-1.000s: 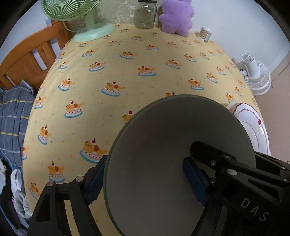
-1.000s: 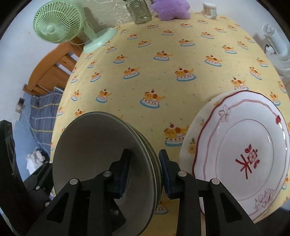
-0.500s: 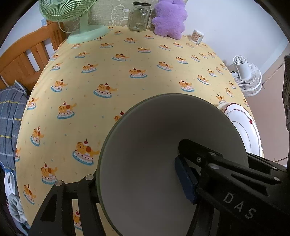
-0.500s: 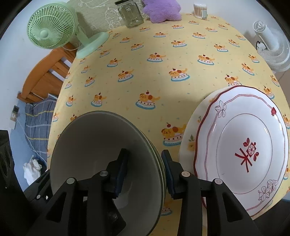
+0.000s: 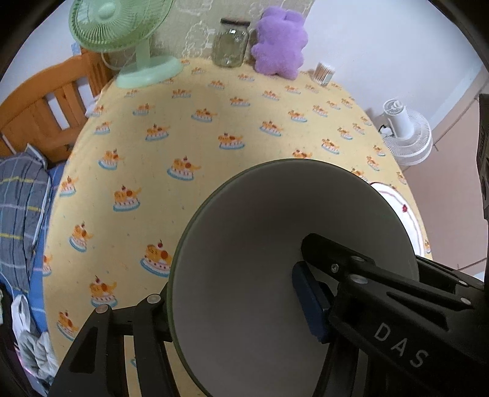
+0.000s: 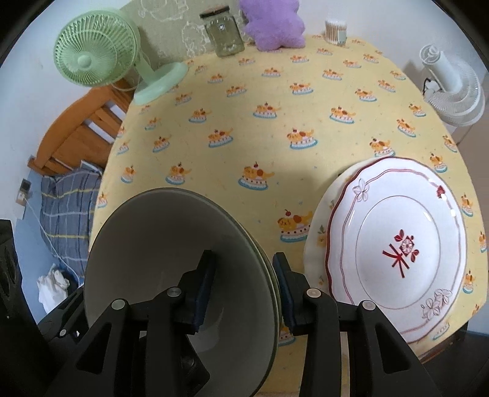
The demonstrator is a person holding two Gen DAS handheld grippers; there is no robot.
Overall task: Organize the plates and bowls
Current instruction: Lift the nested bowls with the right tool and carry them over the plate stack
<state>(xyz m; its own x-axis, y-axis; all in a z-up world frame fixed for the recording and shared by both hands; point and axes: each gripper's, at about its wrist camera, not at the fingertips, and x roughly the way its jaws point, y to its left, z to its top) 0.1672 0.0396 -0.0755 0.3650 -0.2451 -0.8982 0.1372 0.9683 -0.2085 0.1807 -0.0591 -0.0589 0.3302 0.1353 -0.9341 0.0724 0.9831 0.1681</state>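
At the near edge of the tabletop (image 6: 275, 100), which is covered with a yellow cloth printed with small dogs on cakes, a bowl stack (image 6: 152, 244) of nested grey bowls with dark green rims sits between the two claws. The left view shows only the top bowl's pale inside (image 5: 275, 244); the right view shows several rims packed close together on the stack's right side. Whether its base touches the cloth is hidden.

The left claw (image 5: 232, 284) straddles the stack's left wall. One blue pad lies against the inside, the other finger is outside behind the rim, and its jaws are closing on the wall between them. The right claw (image 6: 243, 259) clamps the opposite wall, with one pad inside the top bowl and the other pressed against the outer rims.

Just to the right of the stack, and apart from it, lies a white plate (image 6: 397, 244) with a scalloped red-lined edge and a red character in the middle. It rests on a cream plate (image 6: 318, 238), whose flowered rim pokes out on the left. In the left view only a sliver of the white plate (image 5: 409, 213) shows past the bowl.

Along the far edge stand a green desk fan (image 6: 97, 55), a glass jar (image 6: 224, 33), a purple plush toy (image 6: 275, 24) and a tub of cotton swabs (image 6: 336, 30). Beyond the tabletop are a white floor fan (image 6: 452, 88) and a wooden bed frame (image 6: 79, 134) with checked bedding (image 6: 67, 207).
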